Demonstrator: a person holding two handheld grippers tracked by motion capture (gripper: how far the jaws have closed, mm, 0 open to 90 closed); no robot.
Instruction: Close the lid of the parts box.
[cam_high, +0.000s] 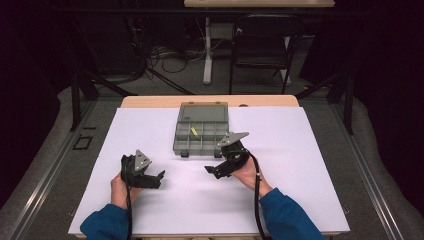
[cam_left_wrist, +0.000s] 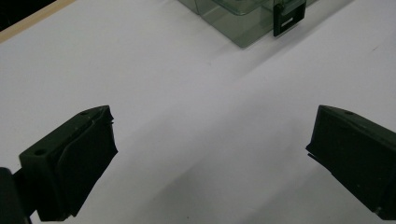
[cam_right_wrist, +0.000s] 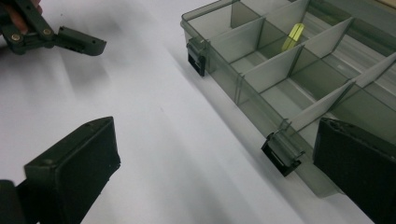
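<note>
A grey see-through organiser box (cam_high: 201, 129) lies with its lid open at the middle of the white table. Dividers split it into several compartments, and a small yellow piece (cam_high: 194, 132) lies in one of them. In the right gripper view the box (cam_right_wrist: 280, 74) is at the right, with the yellow piece (cam_right_wrist: 292, 36) in a far compartment. My right gripper (cam_high: 212, 171) is open just in front of the box's near right corner, its jaws (cam_right_wrist: 217, 135) wide apart with nothing between them. My left gripper (cam_high: 158, 179) is open in front of the box and to its left, over bare table (cam_left_wrist: 212, 126).
Two black latches (cam_right_wrist: 196, 58) (cam_right_wrist: 282, 156) sit on the box's near wall. The box's corner and one latch (cam_left_wrist: 289, 16) are at the top of the left gripper view. White sheet (cam_high: 150, 210) covers the table around both hands. A chair (cam_high: 262, 40) and a desk leg stand beyond the far edge.
</note>
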